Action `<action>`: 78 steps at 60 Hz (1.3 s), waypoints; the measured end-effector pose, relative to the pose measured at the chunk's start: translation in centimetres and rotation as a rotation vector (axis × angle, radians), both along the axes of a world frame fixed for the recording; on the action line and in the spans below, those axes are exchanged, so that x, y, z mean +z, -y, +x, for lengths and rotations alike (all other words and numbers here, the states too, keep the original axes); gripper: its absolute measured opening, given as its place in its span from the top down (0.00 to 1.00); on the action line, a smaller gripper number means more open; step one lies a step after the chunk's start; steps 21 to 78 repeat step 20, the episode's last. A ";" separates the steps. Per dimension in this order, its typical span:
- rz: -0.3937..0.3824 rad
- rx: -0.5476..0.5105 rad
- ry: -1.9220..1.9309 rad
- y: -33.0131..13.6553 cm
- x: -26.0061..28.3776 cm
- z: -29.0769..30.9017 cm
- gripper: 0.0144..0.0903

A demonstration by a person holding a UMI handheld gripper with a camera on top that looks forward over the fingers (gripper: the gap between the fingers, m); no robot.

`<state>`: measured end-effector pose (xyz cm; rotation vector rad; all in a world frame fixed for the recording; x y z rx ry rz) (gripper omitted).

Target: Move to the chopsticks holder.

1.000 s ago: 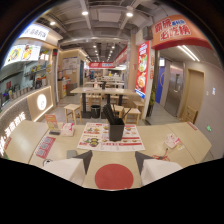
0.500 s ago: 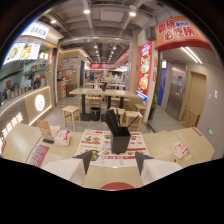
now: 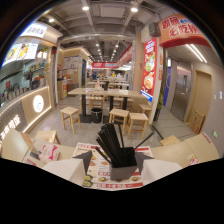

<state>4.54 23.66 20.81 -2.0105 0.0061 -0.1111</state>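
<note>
Gripper view: one chopsticks holder [image 3: 122, 170], a dark, square-sided cup, stands on a pale table [image 3: 182, 150] directly between the two fingers of the gripper [image 3: 114, 161]. It holds a bundle of roughly a dozen thin black chopsticks [image 3: 111, 142], fanned and leaning. The jaws stand apart, one pale wedge-shaped fingertip [image 3: 80, 162] at each side of the holder; whether they touch it cannot be told. The gripper points level, straight at the holder. One printed paper menu [image 3: 90, 150], red-edged, lies flat under the holder. Beyond stand a long wooden table [image 3: 102, 92] and about five wooden stools [image 3: 70, 117].
</note>
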 end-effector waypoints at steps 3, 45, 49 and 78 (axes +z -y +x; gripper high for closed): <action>-0.001 0.007 -0.002 -1.2 -0.1 -0.1 0.07; -0.006 0.033 -0.033 -2.5 -0.6 0.0 0.07; -0.006 0.033 -0.033 -2.5 -0.6 0.0 0.07; -0.006 0.033 -0.033 -2.5 -0.6 0.0 0.07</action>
